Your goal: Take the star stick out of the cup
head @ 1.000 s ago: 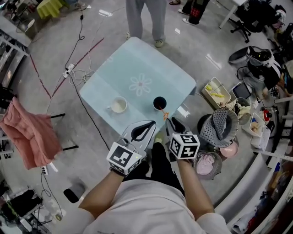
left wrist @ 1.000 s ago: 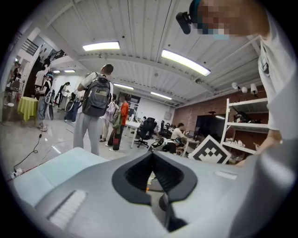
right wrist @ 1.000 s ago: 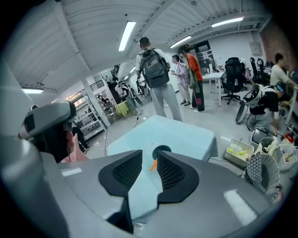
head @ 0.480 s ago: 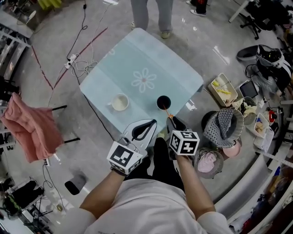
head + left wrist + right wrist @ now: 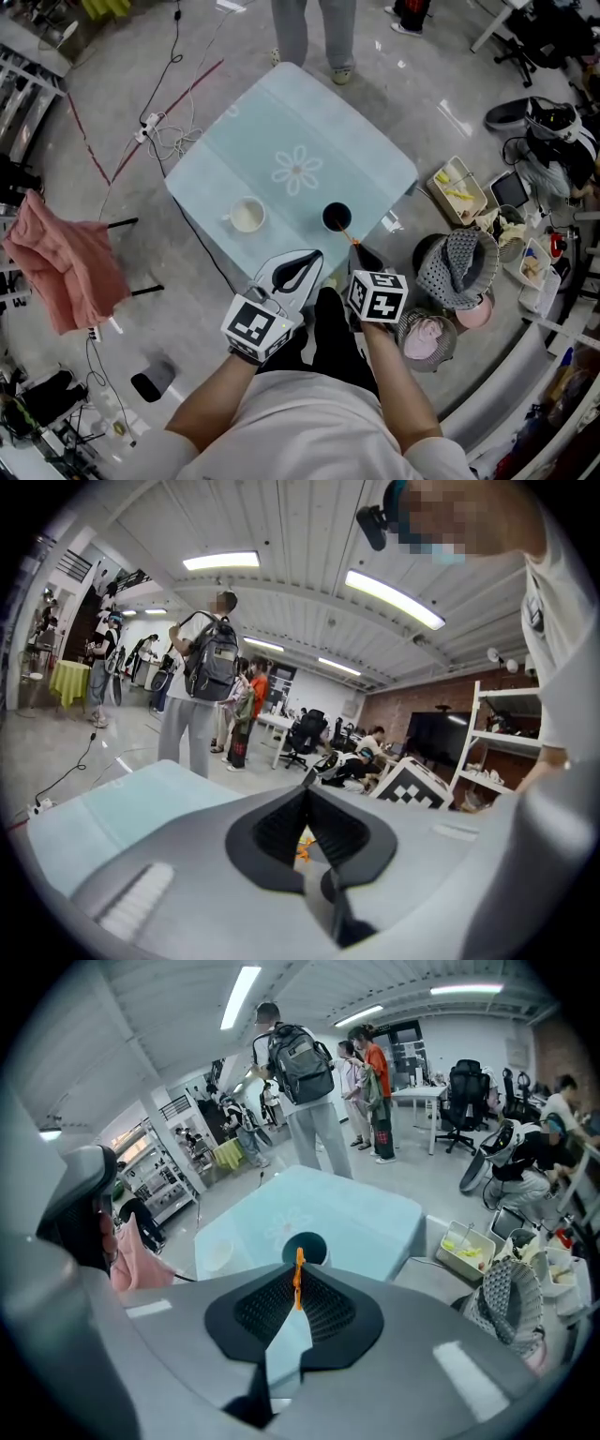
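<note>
A dark cup [image 5: 335, 217] stands near the front edge of the pale blue table [image 5: 281, 122]. A thin orange star stick [image 5: 349, 234] slants from the cup's rim toward me. My right gripper [image 5: 360, 249] is shut on its upper end. In the right gripper view the star stick [image 5: 298, 1288] stands pinched between the tips of my right gripper [image 5: 298, 1269], with the dark cup [image 5: 306, 1244] just beyond. My left gripper [image 5: 307, 256] hovers beside it at the table's edge, shut and holding nothing. The left gripper [image 5: 307, 787] shows a bit of orange [image 5: 303, 846] through its jaws.
A white cup [image 5: 247, 215] sits left of the dark one. A person [image 5: 312, 33] stands at the table's far edge. Baskets and a colander [image 5: 455, 262] crowd the floor to the right. Cables [image 5: 159, 136] and a pink cloth [image 5: 61, 272] lie to the left.
The head view has shifted a little. Both grippers keep nearly the same place relative to the cup, the right one still shut on the stick.
</note>
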The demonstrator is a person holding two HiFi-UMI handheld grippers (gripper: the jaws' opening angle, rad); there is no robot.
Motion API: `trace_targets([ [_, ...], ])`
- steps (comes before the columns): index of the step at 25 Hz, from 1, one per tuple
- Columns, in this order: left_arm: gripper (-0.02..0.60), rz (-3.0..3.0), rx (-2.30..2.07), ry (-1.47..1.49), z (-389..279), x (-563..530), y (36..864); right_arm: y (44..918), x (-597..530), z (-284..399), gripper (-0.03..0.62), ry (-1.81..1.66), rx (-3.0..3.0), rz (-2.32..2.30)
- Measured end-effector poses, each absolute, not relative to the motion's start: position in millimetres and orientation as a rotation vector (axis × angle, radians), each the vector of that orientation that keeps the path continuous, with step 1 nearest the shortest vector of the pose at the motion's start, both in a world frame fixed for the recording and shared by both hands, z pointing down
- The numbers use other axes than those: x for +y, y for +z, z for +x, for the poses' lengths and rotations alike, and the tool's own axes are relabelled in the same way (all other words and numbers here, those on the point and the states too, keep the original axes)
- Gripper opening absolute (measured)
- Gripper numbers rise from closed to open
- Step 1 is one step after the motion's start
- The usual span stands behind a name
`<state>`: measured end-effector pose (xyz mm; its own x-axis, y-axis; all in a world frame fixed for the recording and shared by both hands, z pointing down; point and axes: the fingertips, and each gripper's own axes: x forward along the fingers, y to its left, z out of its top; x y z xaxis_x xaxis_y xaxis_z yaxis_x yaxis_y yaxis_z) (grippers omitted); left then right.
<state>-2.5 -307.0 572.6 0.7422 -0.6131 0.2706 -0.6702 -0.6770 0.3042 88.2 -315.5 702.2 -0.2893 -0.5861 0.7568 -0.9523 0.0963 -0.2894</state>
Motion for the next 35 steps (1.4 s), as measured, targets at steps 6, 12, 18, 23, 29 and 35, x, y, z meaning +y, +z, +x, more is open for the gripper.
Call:
trace_targets([
  [6, 0.005, 2.576, -0.978, 0.190, -6.0, -303.1, 565.1, 690.8, -312.8, 90.3, 0.028, 1.038, -1.925, 1.531],
  [12, 0.006, 2.597, -0.965, 0.181, -4.2, -294.8, 557.6, 669.6, -305.4, 93.9, 0.028, 1.008, -1.956, 1.562],
  [18, 0.006, 2.608, -0.943, 0.181, -4.2, -286.1, 548.4, 647.8, -295.0, 96.7, 0.028, 0.996, -1.978, 1.597],
  [23, 0.005, 2.622, -0.925, 0.174, -3.5, -275.2, 536.9, 625.4, -284.1, 97.8, 0.028, 0.981, -2.004, 1.636],
  [29, 0.005, 2.643, -0.910, 0.172, -5.4, -263.7, 521.0, 591.3, -272.5, 95.8, 0.028, 0.956, -2.066, 1.686],
  [35, 0.005, 2.656, -0.901, 0.167, -12.1, -253.0, 501.4, 551.8, -259.0, 86.8, 0.028, 0.918, -2.150, 1.728],
])
